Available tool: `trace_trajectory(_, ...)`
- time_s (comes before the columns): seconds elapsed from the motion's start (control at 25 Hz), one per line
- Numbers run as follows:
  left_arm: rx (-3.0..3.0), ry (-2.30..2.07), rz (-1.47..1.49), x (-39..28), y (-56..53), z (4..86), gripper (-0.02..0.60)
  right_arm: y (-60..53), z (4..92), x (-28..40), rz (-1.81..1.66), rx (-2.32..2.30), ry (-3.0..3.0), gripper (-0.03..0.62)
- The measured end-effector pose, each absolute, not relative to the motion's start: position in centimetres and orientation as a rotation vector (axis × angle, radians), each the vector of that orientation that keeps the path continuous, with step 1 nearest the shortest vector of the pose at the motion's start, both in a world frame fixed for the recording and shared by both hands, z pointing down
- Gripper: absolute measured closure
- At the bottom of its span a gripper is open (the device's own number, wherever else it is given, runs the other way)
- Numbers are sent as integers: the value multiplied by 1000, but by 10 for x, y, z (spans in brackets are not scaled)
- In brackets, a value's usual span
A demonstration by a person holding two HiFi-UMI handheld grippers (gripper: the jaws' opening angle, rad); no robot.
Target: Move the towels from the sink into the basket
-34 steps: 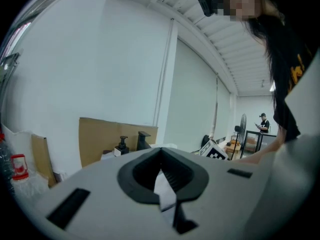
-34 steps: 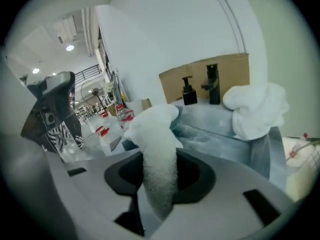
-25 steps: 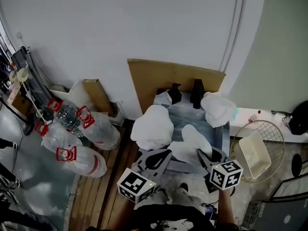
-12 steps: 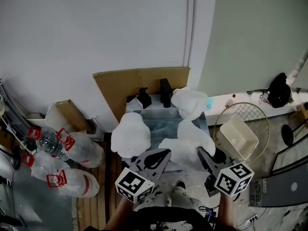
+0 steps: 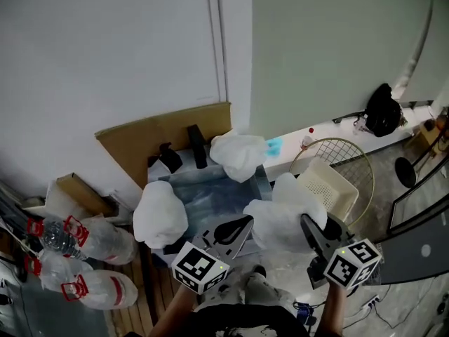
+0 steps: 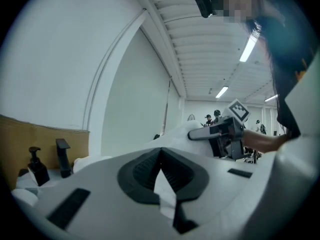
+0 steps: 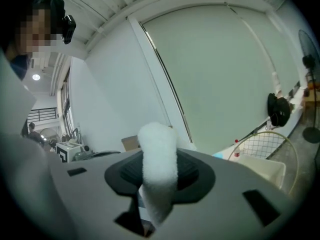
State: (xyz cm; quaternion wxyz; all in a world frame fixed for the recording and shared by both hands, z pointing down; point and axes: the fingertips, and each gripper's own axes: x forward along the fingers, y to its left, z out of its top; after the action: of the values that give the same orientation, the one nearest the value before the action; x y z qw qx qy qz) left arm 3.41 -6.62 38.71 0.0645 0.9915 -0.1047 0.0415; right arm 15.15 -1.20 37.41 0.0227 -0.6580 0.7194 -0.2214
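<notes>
A white towel (image 5: 284, 213) hangs between my two grippers, just right of the sink (image 5: 210, 192) and beside the cream plastic basket (image 5: 335, 188). My left gripper (image 5: 237, 229) is shut on the towel's left edge; a sliver of white cloth (image 6: 165, 189) shows between its jaws (image 6: 161, 171). My right gripper (image 5: 313, 232) is shut on the right end, where a roll of towel (image 7: 157, 154) bulges out of the jaws (image 7: 157, 184). A second white towel (image 5: 160, 215) lies on the sink's left edge. A third (image 5: 238, 154) sits at its back right corner.
A black faucet (image 5: 196, 146) and black soap dispenser (image 5: 168, 158) stand behind the sink, against a cardboard sheet (image 5: 158, 133). The basket rests in a round wire frame (image 5: 354, 161). Plastic water bottles (image 5: 84, 258) lie at the left, and a black bag (image 5: 382, 109) at the far right.
The head view has swung to the right. Both grippers have carried the held towel from over the sink rightward, close to the basket. The other two towels have stayed put.
</notes>
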Motion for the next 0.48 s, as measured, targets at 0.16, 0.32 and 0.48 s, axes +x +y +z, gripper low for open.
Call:
trace_trajectory(0.16, 2983, -244, 147, 78, -68, 395, 583, -6, 379, 204, -697, -2098, 2165, 468)
trace_trajectory(0.32, 2978, -177, 179, 123, -67, 402, 583, 0, 386, 262, -693, -2192, 2110, 468)
trace_trajectory(0.48, 2983, -129, 201, 163, -65, 404, 583, 6, 404, 331, -726, -2295, 2023, 468)
